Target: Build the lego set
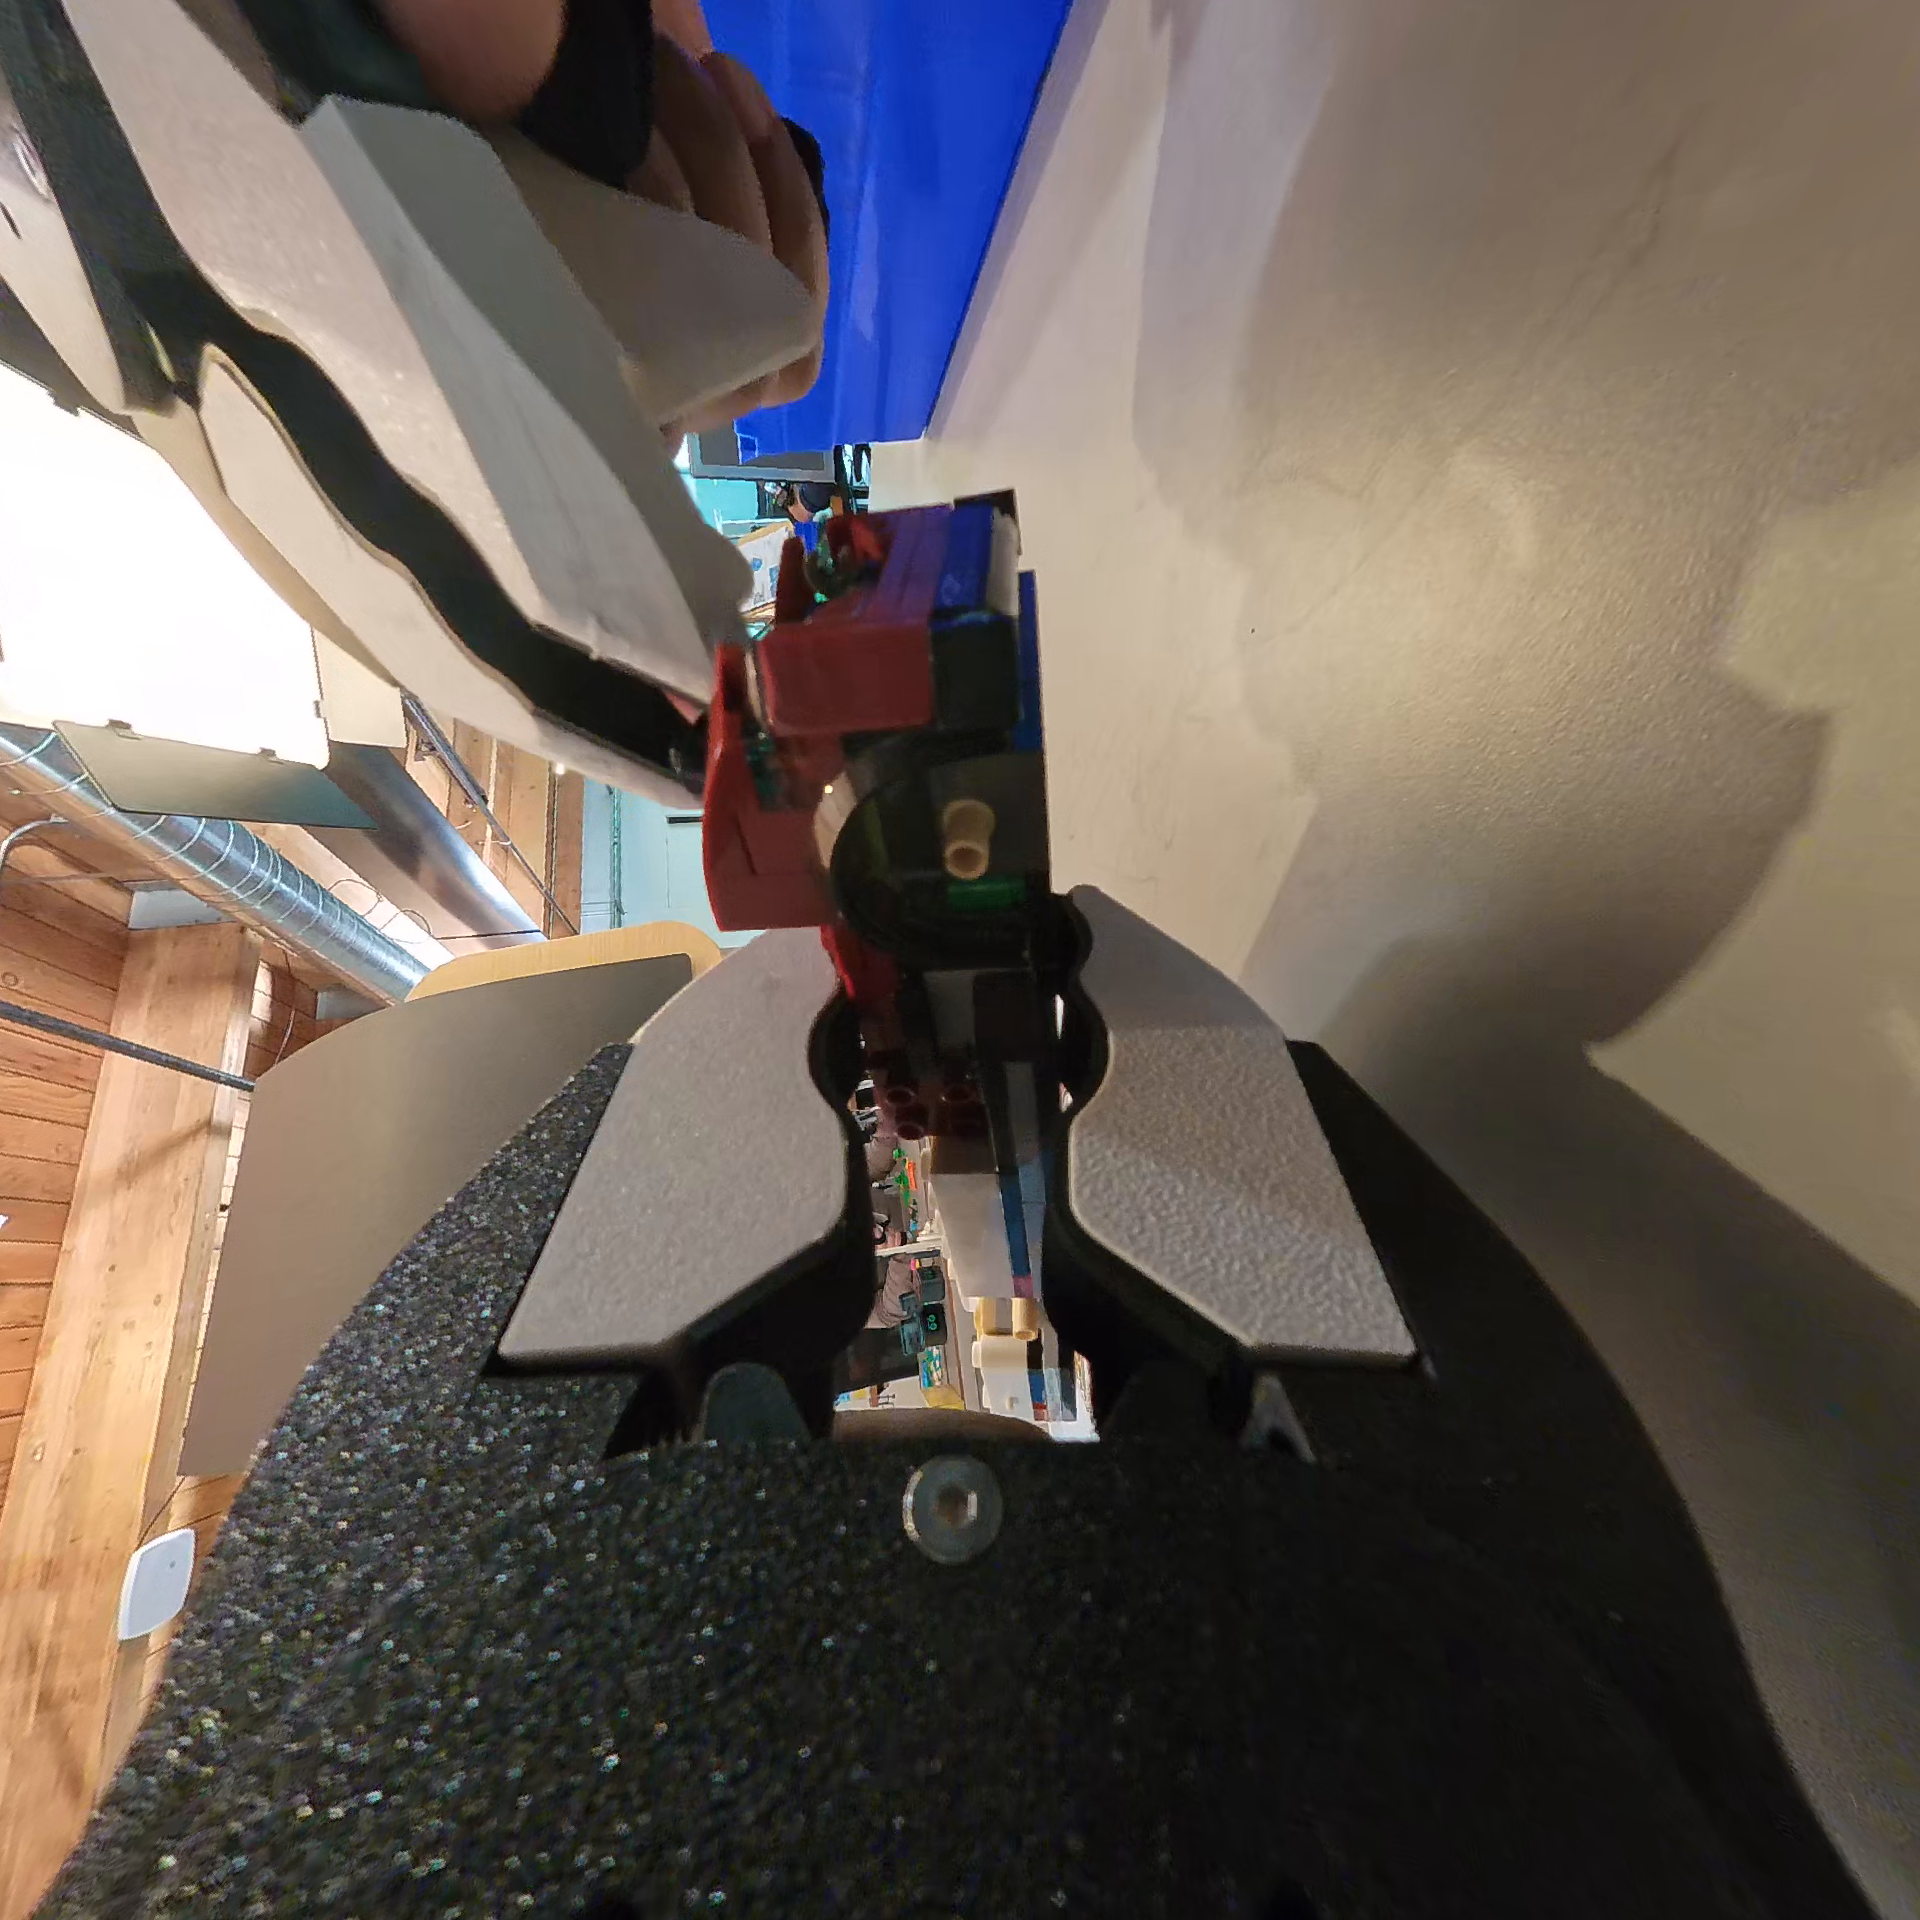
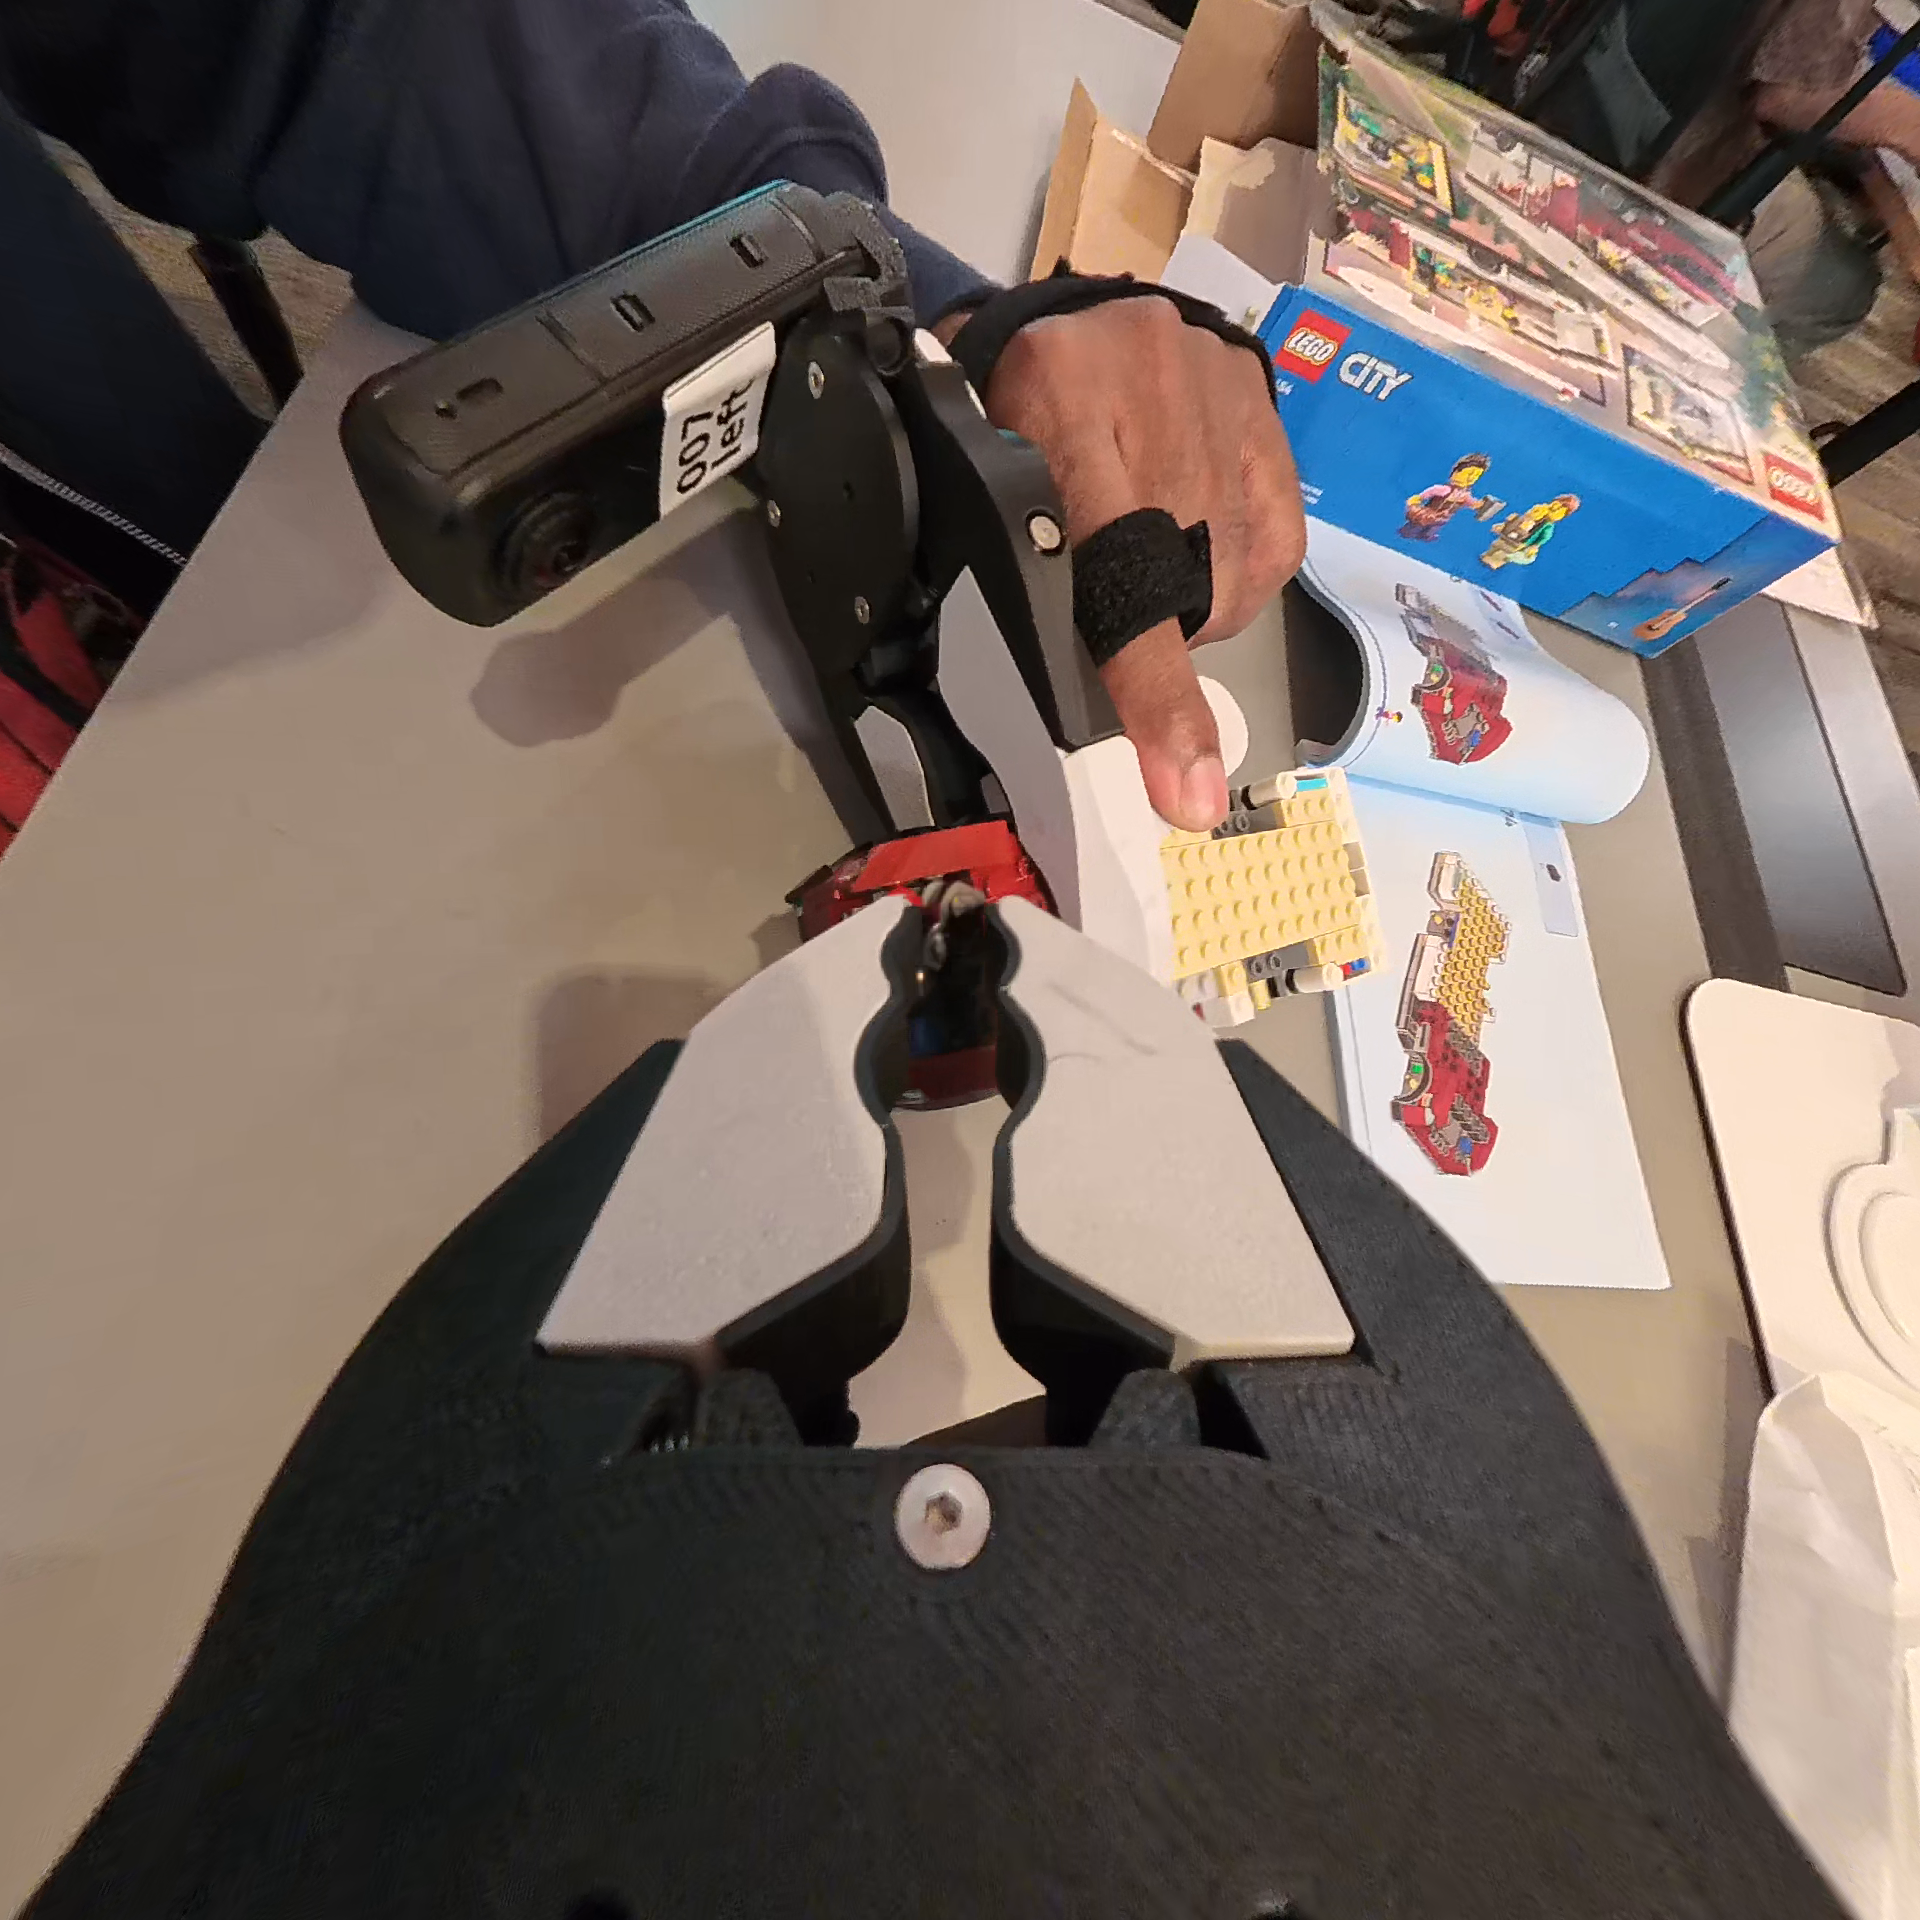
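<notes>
Both grippers are on one toy brick car (image 2: 914,883), red front w/ a tan studded flat bed (image 2: 1273,894), held just above the grey bench (image 2: 416,935). Left gripper (image 1: 961,977) is clamped across the car's dark chassis, pads on both sides; the person's left hand (image 2: 1143,447) works it, forefinger tip on the tan bed's edge. Right gripper (image 2: 948,914) is nearly closed, its tips pinching a small part at the red front. Beside them: open instruction booklet (image 2: 1496,1039), blue toy box (image 2: 1538,457), cardboard (image 2: 1132,166).
</notes>
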`<state>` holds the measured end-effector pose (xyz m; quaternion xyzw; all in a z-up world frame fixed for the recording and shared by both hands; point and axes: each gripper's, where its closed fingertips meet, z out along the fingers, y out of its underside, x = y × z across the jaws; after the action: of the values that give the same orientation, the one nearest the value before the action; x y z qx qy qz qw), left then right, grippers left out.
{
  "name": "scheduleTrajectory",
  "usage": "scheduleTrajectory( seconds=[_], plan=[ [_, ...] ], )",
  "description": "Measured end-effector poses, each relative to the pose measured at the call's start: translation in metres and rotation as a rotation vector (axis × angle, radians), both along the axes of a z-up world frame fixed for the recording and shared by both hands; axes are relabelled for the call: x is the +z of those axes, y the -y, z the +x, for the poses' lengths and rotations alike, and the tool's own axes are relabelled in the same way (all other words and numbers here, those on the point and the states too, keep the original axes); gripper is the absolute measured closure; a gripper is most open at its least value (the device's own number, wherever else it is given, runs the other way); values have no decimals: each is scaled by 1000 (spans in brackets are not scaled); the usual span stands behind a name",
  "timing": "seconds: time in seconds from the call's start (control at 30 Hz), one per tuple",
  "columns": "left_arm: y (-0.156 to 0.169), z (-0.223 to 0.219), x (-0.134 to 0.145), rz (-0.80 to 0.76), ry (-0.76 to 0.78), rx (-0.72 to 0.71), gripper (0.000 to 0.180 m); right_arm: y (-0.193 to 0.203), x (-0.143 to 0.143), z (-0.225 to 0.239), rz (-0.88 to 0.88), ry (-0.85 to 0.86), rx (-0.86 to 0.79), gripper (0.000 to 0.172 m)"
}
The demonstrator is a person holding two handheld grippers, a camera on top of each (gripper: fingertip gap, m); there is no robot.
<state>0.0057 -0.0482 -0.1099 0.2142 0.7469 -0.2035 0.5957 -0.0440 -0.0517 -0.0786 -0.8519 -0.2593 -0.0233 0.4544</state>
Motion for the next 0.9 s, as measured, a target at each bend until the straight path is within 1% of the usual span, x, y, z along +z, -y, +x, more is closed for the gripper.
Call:
scheduleTrajectory(
  seconds=[0.27, 0.5, 0.9],
  plan=[
    [1, -3, -2, 9, -2, -1, 146, 1, -1, -2, -21, 6, 19, 163],
    [1, -2, 1, 1, -2, -13, 146, 0, 2, -5, -12, 7, 81, 163],
    [19, -14, 0, -1, -35, -105, 146, 11, 4, -22, -23, -41, 218, 163]
  ],
)
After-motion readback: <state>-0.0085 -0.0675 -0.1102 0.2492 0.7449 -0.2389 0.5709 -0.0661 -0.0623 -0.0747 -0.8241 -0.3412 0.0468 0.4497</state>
